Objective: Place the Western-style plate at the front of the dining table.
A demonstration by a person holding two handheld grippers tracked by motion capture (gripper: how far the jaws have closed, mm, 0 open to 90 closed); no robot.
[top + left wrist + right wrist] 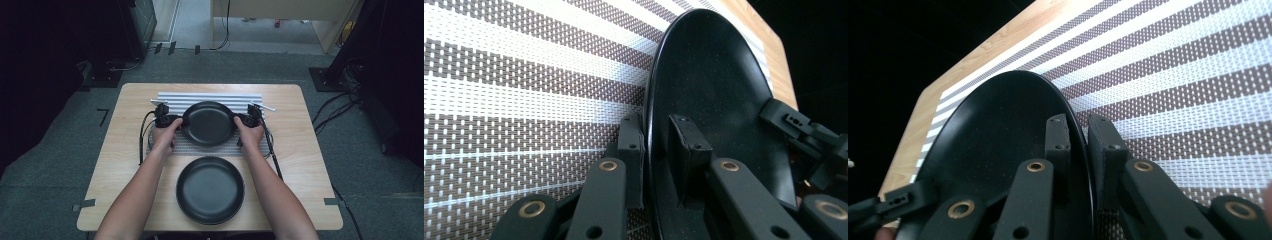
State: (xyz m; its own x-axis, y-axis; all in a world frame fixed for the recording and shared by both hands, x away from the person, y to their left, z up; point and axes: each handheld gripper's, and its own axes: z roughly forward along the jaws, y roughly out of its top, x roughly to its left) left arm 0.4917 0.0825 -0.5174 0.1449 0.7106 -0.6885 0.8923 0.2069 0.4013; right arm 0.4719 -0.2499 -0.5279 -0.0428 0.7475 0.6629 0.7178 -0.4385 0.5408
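A black plate (208,122) is held over a striped woven placemat (210,148) at the table's far middle. My left gripper (172,120) is shut on the plate's left rim, and my right gripper (240,120) is shut on its right rim. In the left gripper view the plate (714,95) stands edge-on between the jaws of my left gripper (656,142), with the other gripper (804,132) at its far rim. In the right gripper view my right gripper (1079,140) pinches the plate (998,130) rim. A second black plate (210,189) lies flat on the wood nearer the person.
The wooden table (125,150) has bare wood to the left and right of the placemat. Two thin white sticks (262,106) lie at the mat's far corners. Cables (272,152) trail from both grippers. Grey carpet and dark equipment surround the table.
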